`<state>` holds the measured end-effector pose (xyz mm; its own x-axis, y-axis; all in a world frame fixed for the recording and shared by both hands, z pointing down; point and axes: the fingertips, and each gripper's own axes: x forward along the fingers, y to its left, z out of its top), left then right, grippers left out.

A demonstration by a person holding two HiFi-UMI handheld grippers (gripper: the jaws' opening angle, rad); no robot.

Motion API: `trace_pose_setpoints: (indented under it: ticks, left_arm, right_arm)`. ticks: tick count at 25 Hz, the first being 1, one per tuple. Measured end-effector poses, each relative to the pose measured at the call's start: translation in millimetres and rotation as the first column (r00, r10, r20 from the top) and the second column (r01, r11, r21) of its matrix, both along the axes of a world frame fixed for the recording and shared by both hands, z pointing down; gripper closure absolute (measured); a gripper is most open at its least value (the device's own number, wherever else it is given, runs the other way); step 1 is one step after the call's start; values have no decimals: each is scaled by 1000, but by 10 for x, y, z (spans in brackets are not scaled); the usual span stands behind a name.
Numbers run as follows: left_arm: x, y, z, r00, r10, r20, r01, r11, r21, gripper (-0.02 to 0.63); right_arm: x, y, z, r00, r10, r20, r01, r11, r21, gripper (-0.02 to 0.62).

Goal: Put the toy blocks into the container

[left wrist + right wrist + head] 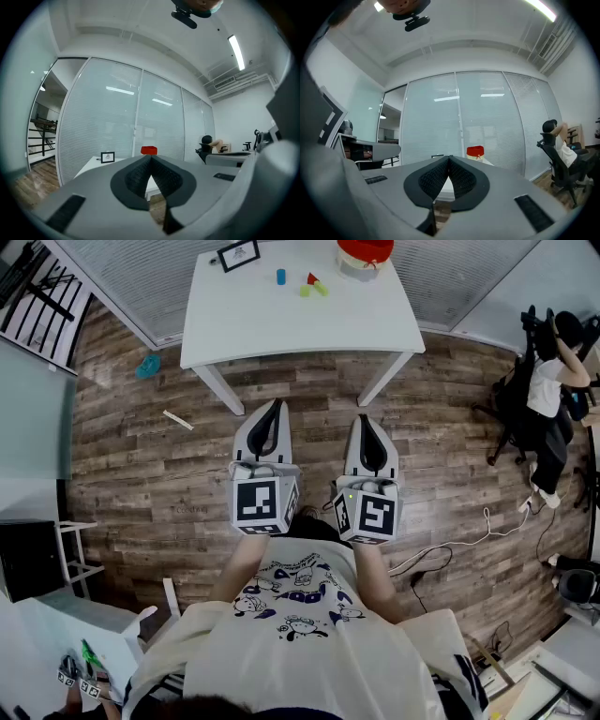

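The left claw [274,409] and the right claw [364,422] are both pressed together and empty, held level over the wooden floor [141,465] short of the white tabletop [281,324]. The toy blocks [313,284] lie loose on it beside the red-topped container [364,257], well apart from both claws.

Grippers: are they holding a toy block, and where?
Nothing is held. The left gripper and right gripper are both shut and empty; the toy blocks lie on the table, away from them.
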<state>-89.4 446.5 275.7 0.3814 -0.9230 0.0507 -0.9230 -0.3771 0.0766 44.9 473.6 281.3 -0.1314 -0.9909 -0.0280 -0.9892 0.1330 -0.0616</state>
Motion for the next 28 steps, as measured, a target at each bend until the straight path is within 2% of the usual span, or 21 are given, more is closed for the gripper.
trace_pose_setpoints:
  ticks: [12,28]
  left_arm:
    - [61,88,33,1000,-8,17,8,1000,-6,575]
    - [115,176,144,998,-62,29,63,997,-34,575]
  right_arm:
    - [53,79,20,1000,-5,18,5,1000,2,575]
    - [190,80,133,996,-46,76,47,999,-19,575]
